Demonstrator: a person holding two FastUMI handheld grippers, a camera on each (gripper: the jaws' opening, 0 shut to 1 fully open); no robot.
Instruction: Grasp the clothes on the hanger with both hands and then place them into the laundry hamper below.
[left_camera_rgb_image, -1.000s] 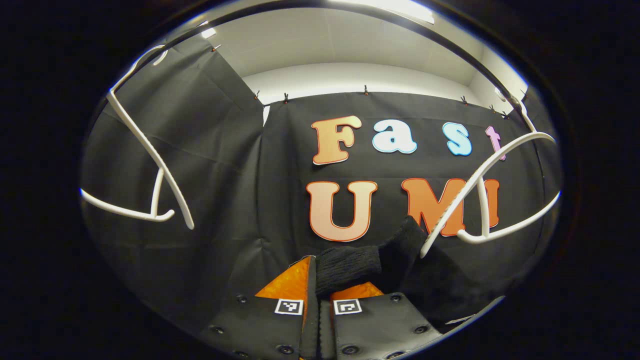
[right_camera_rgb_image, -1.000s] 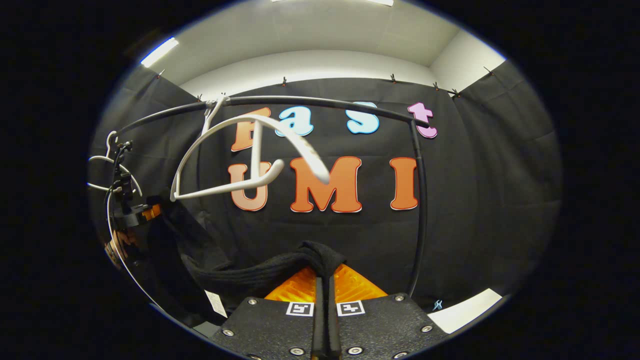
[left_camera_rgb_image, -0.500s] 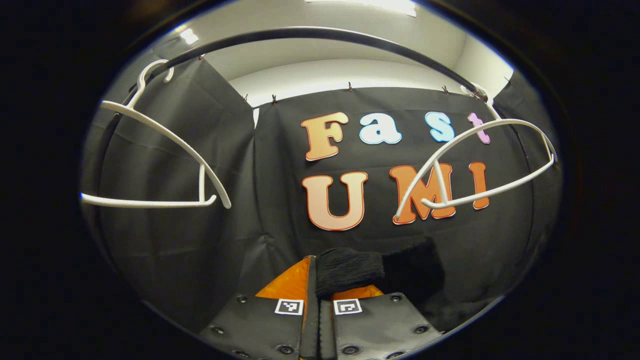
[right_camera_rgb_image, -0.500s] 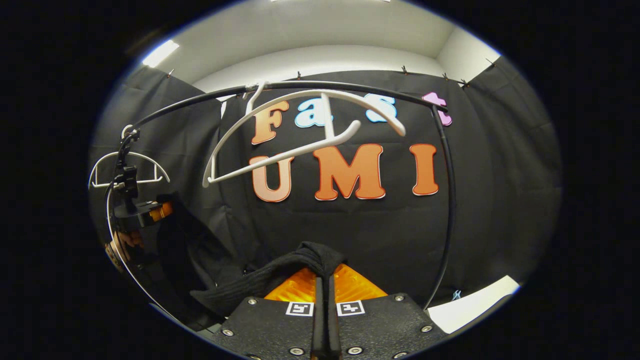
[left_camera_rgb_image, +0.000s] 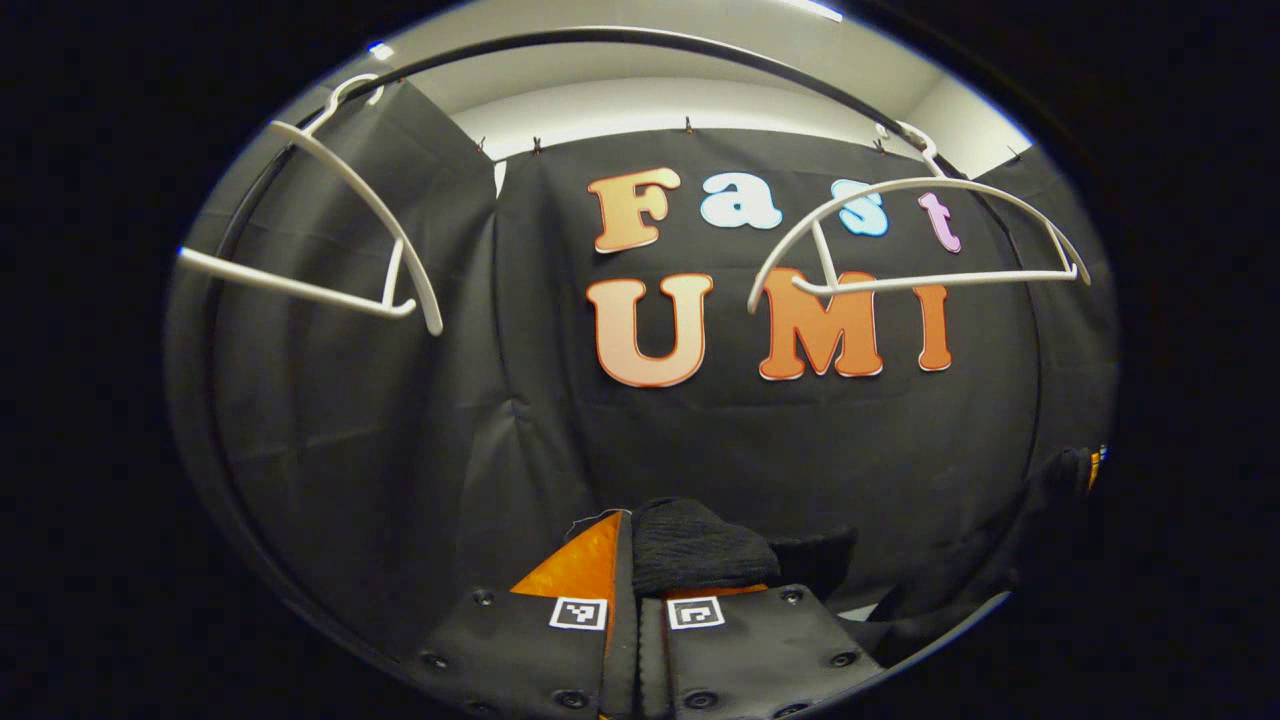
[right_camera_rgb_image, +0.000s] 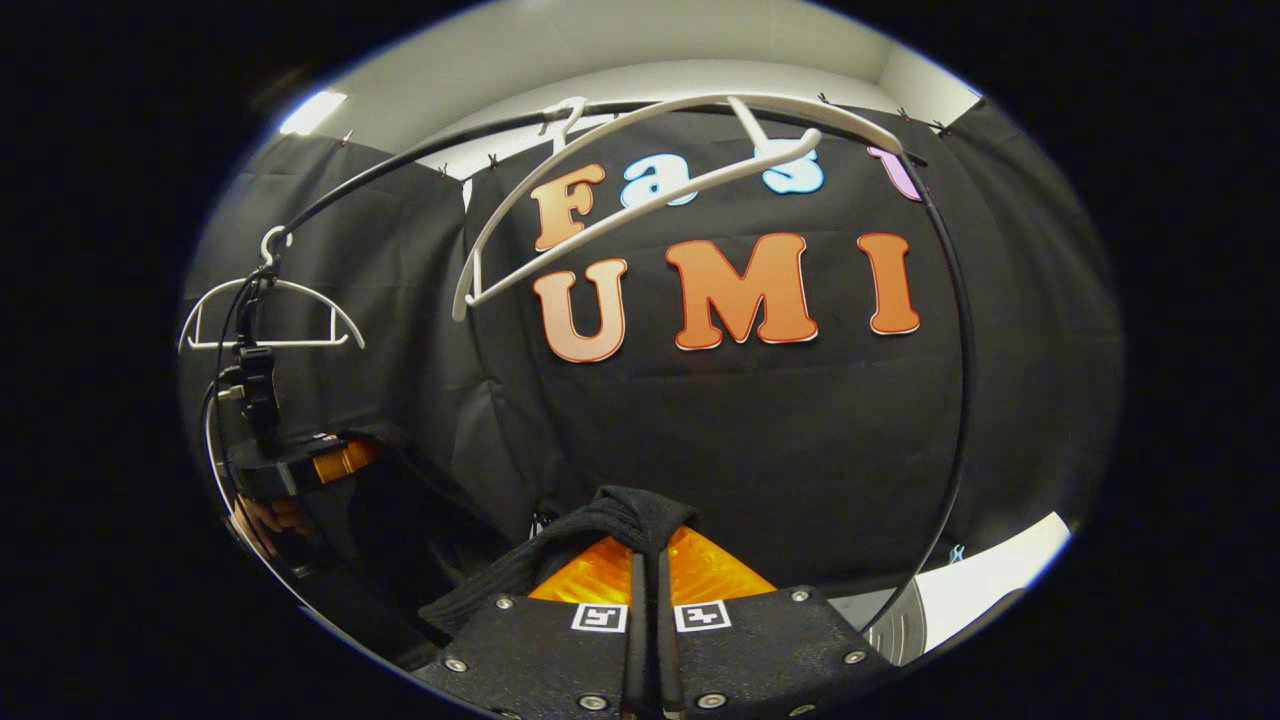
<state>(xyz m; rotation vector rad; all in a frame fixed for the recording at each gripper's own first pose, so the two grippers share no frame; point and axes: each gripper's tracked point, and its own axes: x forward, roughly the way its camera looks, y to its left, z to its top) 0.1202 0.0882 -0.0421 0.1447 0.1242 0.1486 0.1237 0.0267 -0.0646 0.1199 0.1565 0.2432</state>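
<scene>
While clamped in both grippers, left (left_camera_rgb_image: 637, 560) and right (right_camera_rgb_image: 648, 545), garment (right_camera_rgb_image: 560, 545) sags between them at lower frame, below bare hangers (left_camera_rgb_image: 915, 235); hamper unseen, presumably below.

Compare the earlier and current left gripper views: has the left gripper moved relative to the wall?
Yes. The left gripper, shut on the black garment, has dropped: the wall and white hangers sit higher in its view.

I see a black curved rail (left_camera_rgb_image: 640, 40) arching overhead, and its upright (right_camera_rgb_image: 960, 400) runs down the right side in the right gripper view. Behind it hangs the black cloth wall (left_camera_rgb_image: 420, 420), pinned by small clips (left_camera_rgb_image: 687, 125) beneath a white ceiling (right_camera_rgb_image: 620, 50) with a light (right_camera_rgb_image: 308, 110).
</scene>
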